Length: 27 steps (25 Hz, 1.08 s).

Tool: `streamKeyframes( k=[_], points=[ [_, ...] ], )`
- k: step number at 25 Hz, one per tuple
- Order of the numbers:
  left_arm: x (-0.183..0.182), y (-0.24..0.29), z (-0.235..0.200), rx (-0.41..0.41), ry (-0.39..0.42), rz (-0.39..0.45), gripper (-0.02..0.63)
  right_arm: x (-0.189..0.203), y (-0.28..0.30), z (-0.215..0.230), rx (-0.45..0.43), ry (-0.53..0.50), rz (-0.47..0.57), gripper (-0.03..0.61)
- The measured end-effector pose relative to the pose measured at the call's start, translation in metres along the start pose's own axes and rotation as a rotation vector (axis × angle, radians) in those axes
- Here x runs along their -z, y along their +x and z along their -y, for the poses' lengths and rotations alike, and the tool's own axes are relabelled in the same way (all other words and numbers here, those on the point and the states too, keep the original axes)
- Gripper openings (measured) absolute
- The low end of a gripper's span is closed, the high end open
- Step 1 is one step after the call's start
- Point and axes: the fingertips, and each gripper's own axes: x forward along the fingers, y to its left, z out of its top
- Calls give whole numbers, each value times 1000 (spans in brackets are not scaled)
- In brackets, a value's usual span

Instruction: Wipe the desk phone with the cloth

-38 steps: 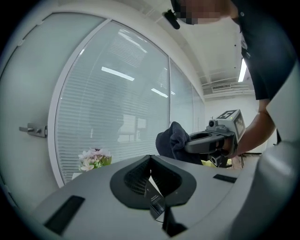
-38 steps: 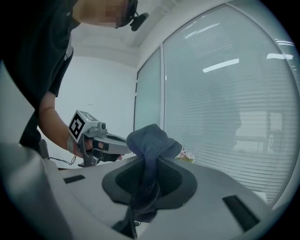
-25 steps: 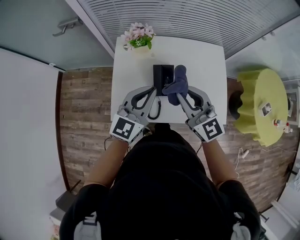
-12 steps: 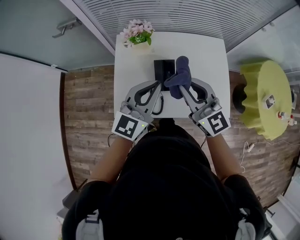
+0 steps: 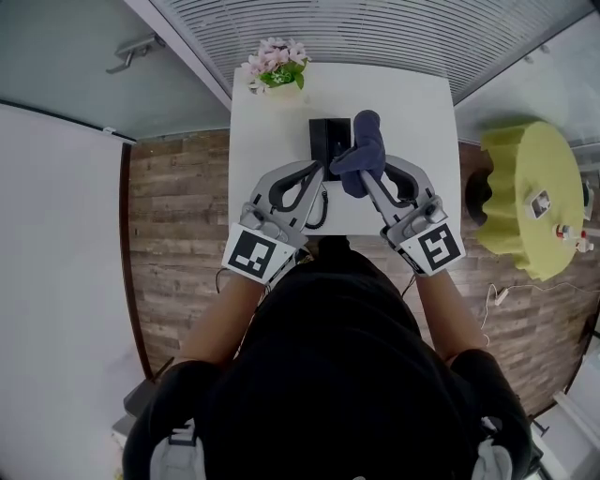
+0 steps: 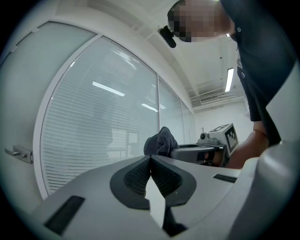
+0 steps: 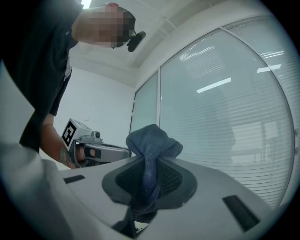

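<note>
A black desk phone [image 5: 328,139] stands at the middle of the white table [image 5: 412,103]. Its coiled cord [image 5: 316,212] hangs toward the near edge. My right gripper [image 5: 362,176] is shut on a dark blue cloth [image 5: 362,148], which is bunched over the phone's right side. In the right gripper view the cloth [image 7: 152,140] sticks up out of the closed jaws of my right gripper [image 7: 149,161]. My left gripper [image 5: 322,169] sits at the phone's near left corner. In its own view my left gripper [image 6: 150,158] is shut with nothing between the pads, and the cloth [image 6: 160,141] shows beyond.
A pot of pink flowers [image 5: 274,67] stands at the table's far left corner. To the right of the table is a yellow-green round stand [image 5: 532,197] with small items on it. A glass wall with blinds [image 5: 375,28] runs behind the table. Wood floor [image 5: 178,216] lies to the left.
The right gripper and the cloth have shifted slightly over the phone's right side. The left gripper has stayed by the phone's near left corner, still shut.
</note>
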Motion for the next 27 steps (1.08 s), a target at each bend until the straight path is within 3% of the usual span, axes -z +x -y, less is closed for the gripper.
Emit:
streamKeyframes(
  k=[27],
  points=[
    [15, 3, 0, 8, 11, -35, 11, 12, 4, 0, 3, 24, -14, 78]
  ],
)
